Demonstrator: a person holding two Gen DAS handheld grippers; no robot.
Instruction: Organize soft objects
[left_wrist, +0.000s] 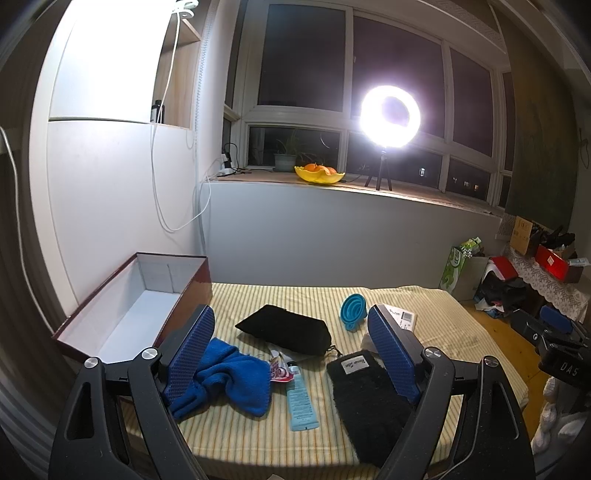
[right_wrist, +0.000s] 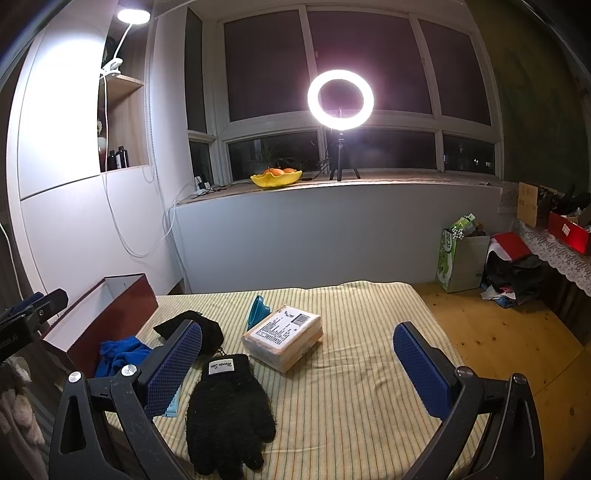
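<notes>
Left wrist: both claws (left_wrist: 291, 350) (right_wrist: 295, 354) wide, empty; one blue glove (left_wrist: 221, 380), one black glove (right_wrist: 227, 406), one box (left_wrist: 122, 310).

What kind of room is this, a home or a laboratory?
Most likely a room in a home: a fruit bowl sits on the window sill, a striped cloth covers the table, and clothes and bags lie on the floor.

Left gripper (left_wrist: 291, 354) agape; blue cloth (left_wrist: 225, 380) — black glove (left_wrist: 365, 402) below.
</notes>
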